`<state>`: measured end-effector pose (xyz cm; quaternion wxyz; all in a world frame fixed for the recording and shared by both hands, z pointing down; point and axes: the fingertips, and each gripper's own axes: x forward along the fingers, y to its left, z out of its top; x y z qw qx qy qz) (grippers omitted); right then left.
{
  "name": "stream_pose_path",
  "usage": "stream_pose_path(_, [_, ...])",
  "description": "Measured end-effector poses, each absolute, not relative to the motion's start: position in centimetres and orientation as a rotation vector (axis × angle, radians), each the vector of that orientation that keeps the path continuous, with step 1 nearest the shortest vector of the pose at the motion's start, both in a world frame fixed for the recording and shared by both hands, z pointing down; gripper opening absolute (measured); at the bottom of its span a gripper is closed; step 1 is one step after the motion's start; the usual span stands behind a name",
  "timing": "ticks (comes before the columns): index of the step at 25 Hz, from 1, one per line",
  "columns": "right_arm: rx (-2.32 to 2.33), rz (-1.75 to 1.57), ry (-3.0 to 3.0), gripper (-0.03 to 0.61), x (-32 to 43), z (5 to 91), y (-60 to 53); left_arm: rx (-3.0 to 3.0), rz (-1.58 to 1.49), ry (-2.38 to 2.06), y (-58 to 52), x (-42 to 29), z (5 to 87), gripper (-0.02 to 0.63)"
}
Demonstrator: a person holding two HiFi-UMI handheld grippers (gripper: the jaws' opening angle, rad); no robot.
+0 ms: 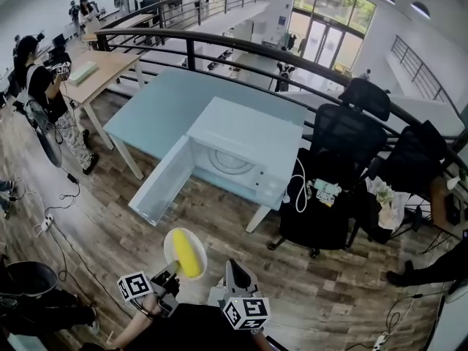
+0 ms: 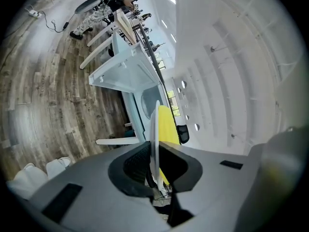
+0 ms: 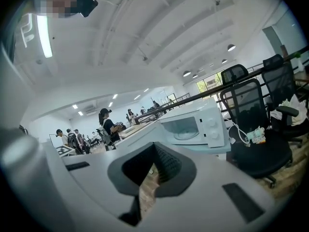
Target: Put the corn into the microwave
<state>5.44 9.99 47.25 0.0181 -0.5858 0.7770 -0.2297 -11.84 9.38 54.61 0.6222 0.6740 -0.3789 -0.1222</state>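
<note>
My left gripper (image 1: 172, 272) pinches the rim of a white plate (image 1: 174, 241), jaws narrow on it. The corn (image 1: 187, 254) lies on that plate, just ahead of the jaws. My right gripper (image 1: 235, 270), beside it, is closed and empty. The microwave (image 1: 245, 143) stands well ahead of both, its door (image 1: 162, 180) open.

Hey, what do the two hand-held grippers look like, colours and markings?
Both the left hand-held gripper and the right hand-held gripper have smooth grey bodies with a V-shaped mouth lined by black ribbed pads. Each carries a white cube printed with black square markers, and small black rectangular patches sit on the grey shells.
</note>
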Motion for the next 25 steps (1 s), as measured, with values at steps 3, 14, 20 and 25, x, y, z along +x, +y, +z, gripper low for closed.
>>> stream_pose_path(3, [-1.821, -0.709, 2.411, 0.008, 7.0, 47.2, 9.0, 1.56, -0.283, -0.872, 7.9, -10.3, 54.5, 0.034])
stream_pose_path(14, [-1.854, -0.677, 2.384, 0.008, 11.4, 47.4, 6.1, 1.585, -0.278, -0.859, 3.8, -5.9, 54.4, 0.034])
stream_pose_path(20, [-1.886, -0.646, 2.363, 0.008, 13.2, 47.6, 5.1, 1.584, -0.267, -0.872, 1.8, -4.7, 54.5, 0.035])
stream_pose_path(25, [-1.923, -0.638, 2.341, 0.008, 14.5, 47.7, 4.4, 1.595, -0.27, -0.872, 0.4, -3.8, 54.4, 0.035])
